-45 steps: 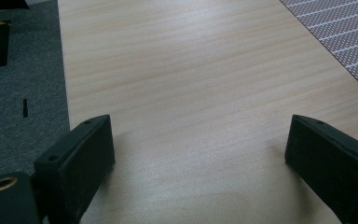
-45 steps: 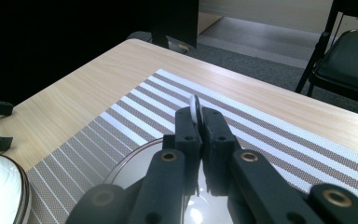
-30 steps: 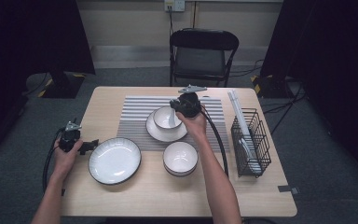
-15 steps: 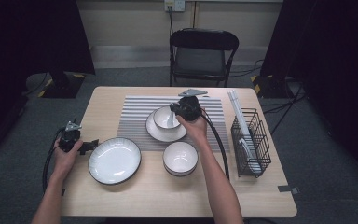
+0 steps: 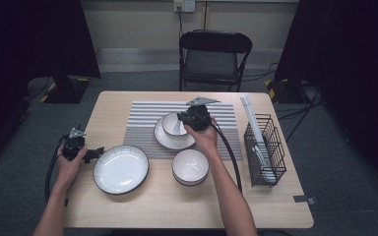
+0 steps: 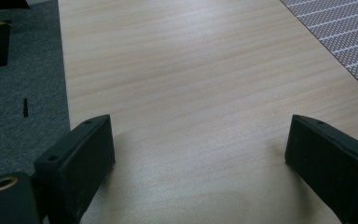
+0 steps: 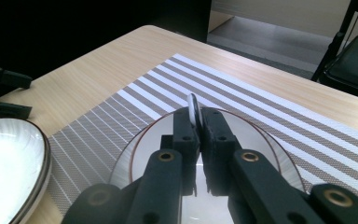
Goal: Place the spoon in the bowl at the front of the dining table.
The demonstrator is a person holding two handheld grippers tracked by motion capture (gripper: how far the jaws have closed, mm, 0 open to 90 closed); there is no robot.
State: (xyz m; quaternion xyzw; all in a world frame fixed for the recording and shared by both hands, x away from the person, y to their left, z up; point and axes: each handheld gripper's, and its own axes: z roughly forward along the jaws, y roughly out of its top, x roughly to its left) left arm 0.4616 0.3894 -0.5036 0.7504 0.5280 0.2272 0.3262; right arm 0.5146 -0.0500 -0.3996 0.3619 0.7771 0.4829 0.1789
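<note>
High view, from the left: the left gripper [image 5: 97,152] rests released on the bare surface [image 5: 142,206], just beside a large white plate [image 5: 121,168]. Farther right, on the striped mat [image 5: 142,118], the right gripper [image 5: 179,118] is clenched on the rim of a small bowl [image 5: 171,123] sitting on a saucer [image 5: 170,140].

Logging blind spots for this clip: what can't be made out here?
- High view: right gripper and hand cover the small bowl; the grip point is hidden.
- Right gripper view: the white thing between the shut jaws is mostly covered by them.
- High view: rack contents too small.
- Left gripper view: striped mat cut off by the edge.
</note>
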